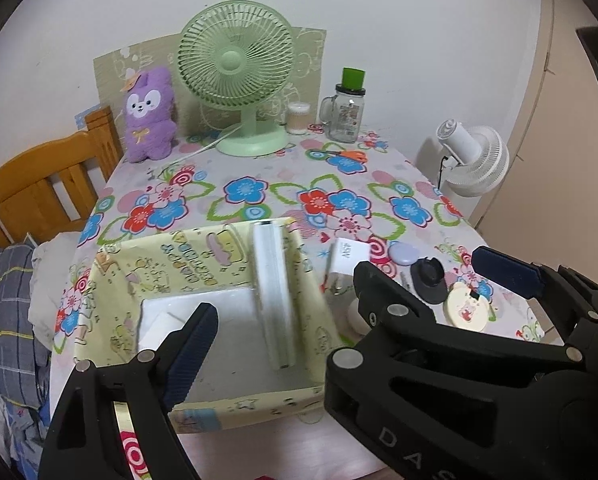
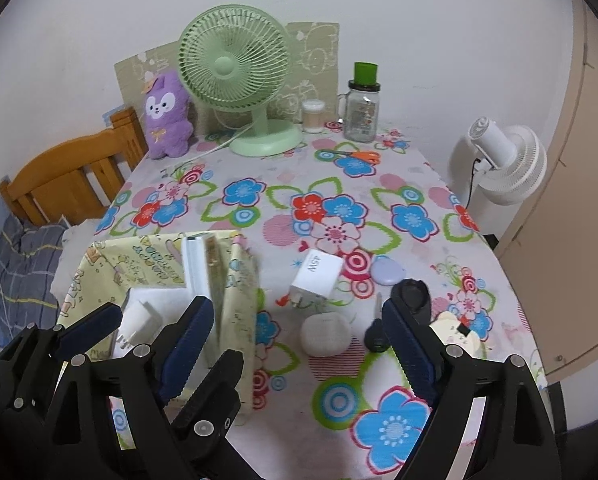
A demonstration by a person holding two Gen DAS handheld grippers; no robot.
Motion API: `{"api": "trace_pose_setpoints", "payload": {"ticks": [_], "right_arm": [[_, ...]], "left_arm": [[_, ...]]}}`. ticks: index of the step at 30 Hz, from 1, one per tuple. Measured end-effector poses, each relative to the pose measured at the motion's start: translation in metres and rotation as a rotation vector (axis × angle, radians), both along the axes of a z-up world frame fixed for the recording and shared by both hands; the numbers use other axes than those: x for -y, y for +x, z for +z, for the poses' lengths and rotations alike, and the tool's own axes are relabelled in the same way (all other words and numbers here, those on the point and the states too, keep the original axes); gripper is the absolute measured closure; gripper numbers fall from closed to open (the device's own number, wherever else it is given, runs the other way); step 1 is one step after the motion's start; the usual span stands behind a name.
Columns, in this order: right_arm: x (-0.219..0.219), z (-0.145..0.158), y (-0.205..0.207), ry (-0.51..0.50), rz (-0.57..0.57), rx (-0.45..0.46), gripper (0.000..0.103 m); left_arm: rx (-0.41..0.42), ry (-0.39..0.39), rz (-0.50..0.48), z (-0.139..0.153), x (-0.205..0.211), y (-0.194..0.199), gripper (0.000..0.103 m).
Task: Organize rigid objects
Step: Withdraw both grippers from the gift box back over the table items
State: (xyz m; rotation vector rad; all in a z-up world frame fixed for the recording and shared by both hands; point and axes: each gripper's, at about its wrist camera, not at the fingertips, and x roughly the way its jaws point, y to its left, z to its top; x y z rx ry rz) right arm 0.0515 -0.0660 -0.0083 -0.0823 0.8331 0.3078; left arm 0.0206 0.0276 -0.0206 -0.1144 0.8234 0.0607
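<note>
Right wrist view: both tools, left tool [image 2: 157,322] and right tool [image 2: 299,334], gape apart, empty, above the yellow cartoon-print box [image 2: 241,280].

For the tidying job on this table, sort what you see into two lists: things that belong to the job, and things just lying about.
Belongs to the job:
yellow box
long white item leaning in the box
white charger
lilac pebble case
key
round white case

Just lying about:
green fan
purple plush
glass jar
scissors
</note>
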Motion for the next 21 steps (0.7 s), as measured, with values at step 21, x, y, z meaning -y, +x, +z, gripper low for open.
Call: {"api": "trace_pose_setpoints", "payload": {"ticks": [21], "right_arm": [[0.051, 0.005, 0.014, -0.013, -0.053, 0.043, 0.011]], "left_arm": [[0.042, -0.01, -0.045, 0.004, 0.047, 0.017, 0.013]]}}
